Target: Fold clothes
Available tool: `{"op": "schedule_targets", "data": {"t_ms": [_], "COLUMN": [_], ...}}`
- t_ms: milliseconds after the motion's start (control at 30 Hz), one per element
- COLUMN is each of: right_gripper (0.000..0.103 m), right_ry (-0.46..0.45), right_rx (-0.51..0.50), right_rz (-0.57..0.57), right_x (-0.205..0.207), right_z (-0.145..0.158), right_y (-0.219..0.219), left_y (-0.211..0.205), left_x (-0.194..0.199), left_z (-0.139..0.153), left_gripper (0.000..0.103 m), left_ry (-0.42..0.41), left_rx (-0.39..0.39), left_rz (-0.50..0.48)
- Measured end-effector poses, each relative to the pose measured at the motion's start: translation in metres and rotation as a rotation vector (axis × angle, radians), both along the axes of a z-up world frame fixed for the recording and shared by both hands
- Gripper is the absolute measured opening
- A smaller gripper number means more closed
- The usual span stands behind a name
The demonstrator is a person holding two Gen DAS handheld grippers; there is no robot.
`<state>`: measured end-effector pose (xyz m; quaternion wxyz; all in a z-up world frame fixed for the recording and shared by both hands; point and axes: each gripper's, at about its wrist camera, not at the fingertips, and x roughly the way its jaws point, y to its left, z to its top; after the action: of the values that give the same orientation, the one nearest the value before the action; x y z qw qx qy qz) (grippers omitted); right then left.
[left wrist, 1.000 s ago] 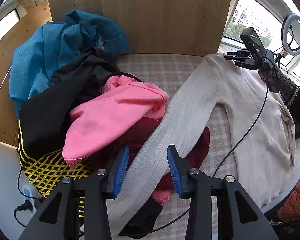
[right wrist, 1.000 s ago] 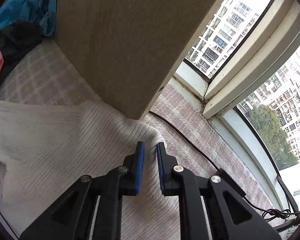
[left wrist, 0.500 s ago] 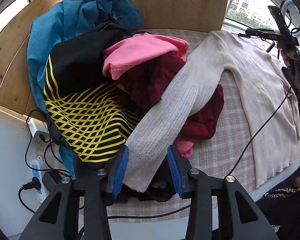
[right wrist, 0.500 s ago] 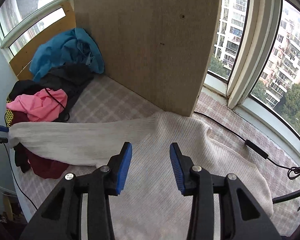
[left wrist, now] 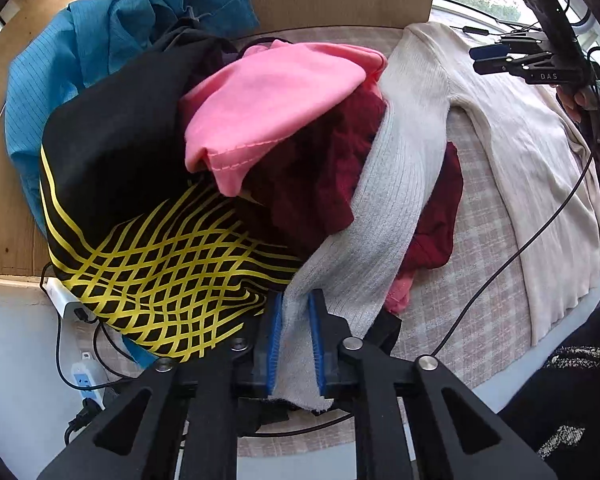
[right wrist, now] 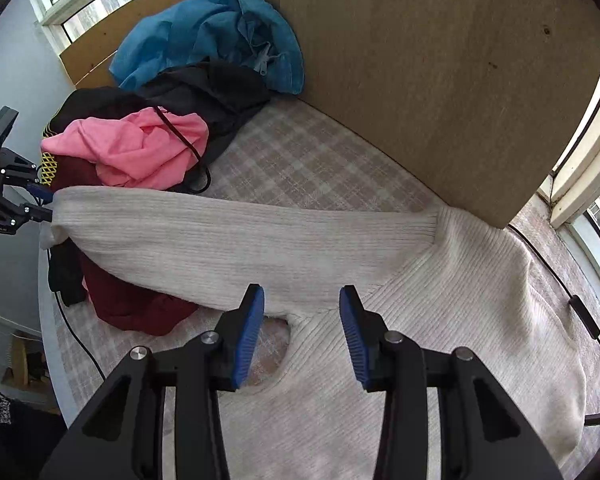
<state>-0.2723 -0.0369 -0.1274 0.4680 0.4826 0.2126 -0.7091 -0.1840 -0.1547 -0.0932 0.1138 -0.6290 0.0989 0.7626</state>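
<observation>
A cream ribbed sweater lies flat on the checked table cover, one sleeve stretched out over the pile of clothes. My left gripper is shut on the cuff of that sleeve; it also shows at the left edge of the right wrist view. My right gripper is open and empty, just above the sweater's armpit; it also shows in the left wrist view, over the sweater's body.
A pile of clothes sits left of the sweater: pink top, dark red garment, black garment with yellow lattice, blue jacket. A wooden board stands behind. A black cable crosses the table. A power strip lies below.
My left gripper closed on the sleeve cuff, which was lying loose between its open fingers. My right gripper, shut near the collar one second ago, opened, drew back and now hovers over the armpit.
</observation>
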Motion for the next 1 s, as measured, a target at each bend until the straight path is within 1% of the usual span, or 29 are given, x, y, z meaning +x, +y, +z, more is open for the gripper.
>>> {"op": "schedule_targets", "data": {"t_ms": [67, 133, 167, 200, 233, 333, 467, 533, 600, 700, 733, 833, 900, 967, 1000], "right_gripper": [0.039, 0.038, 0.036, 0.033, 0.032, 0.032, 0.031, 0.020, 0.019, 0.012, 0.010, 0.010, 0.010, 0.010, 0.010], "right_ry": [0.007, 0.017, 0.003, -0.012, -0.029, -0.059, -0.074, -0.096, -0.136, -0.156, -0.159, -0.169, -0.176, -0.197, -0.221], "right_rx": [0.041, 0.091, 0.101, 0.108, 0.111, 0.120, 0.159, 0.156, 0.137, 0.173, 0.170, 0.145, 0.134, 0.107, 0.075], "right_rz": [0.009, 0.007, 0.002, 0.000, 0.001, 0.021, 0.038, 0.039, 0.039, 0.021, 0.013, -0.018, -0.037, -0.060, -0.074], "right_x": [-0.004, -0.009, -0.013, -0.016, -0.018, -0.019, -0.019, -0.019, -0.018, -0.019, -0.020, -0.026, -0.026, -0.025, -0.024], "right_z": [-0.011, -0.023, -0.029, -0.033, -0.037, -0.045, -0.057, -0.056, -0.052, -0.065, -0.068, -0.068, -0.065, -0.059, -0.053], "right_y": [-0.003, -0.006, -0.006, -0.007, -0.008, -0.013, -0.016, -0.012, -0.005, -0.007, -0.009, -0.013, -0.009, -0.001, 0.008], "left_y": [-0.001, 0.004, 0.007, 0.007, 0.007, 0.005, 0.007, 0.012, 0.018, 0.028, 0.033, 0.051, 0.070, 0.095, 0.108], "left_x": [0.001, 0.004, 0.006, 0.007, 0.007, 0.009, 0.008, 0.008, 0.009, 0.012, 0.014, 0.021, 0.028, 0.036, 0.040], "left_z": [0.009, 0.020, 0.025, 0.030, 0.035, 0.051, 0.069, 0.076, 0.083, 0.095, 0.100, 0.116, 0.126, 0.135, 0.139], "left_gripper": [0.004, 0.004, 0.004, 0.004, 0.004, 0.004, 0.004, 0.004, 0.003, 0.003, 0.003, 0.003, 0.003, 0.003, 0.003], "left_ry": [0.023, 0.049, 0.063, 0.070, 0.078, 0.109, 0.142, 0.159, 0.172, 0.190, 0.196, 0.214, 0.233, 0.246, 0.252], "left_rx": [0.004, 0.006, 0.004, -0.003, -0.011, -0.023, 0.001, -0.001, 0.006, 0.028, 0.035, 0.062, 0.063, 0.098, 0.116], "left_rz": [0.003, -0.024, -0.037, -0.036, -0.035, -0.019, 0.004, 0.001, -0.002, -0.004, -0.008, -0.032, -0.063, -0.115, -0.141]}}
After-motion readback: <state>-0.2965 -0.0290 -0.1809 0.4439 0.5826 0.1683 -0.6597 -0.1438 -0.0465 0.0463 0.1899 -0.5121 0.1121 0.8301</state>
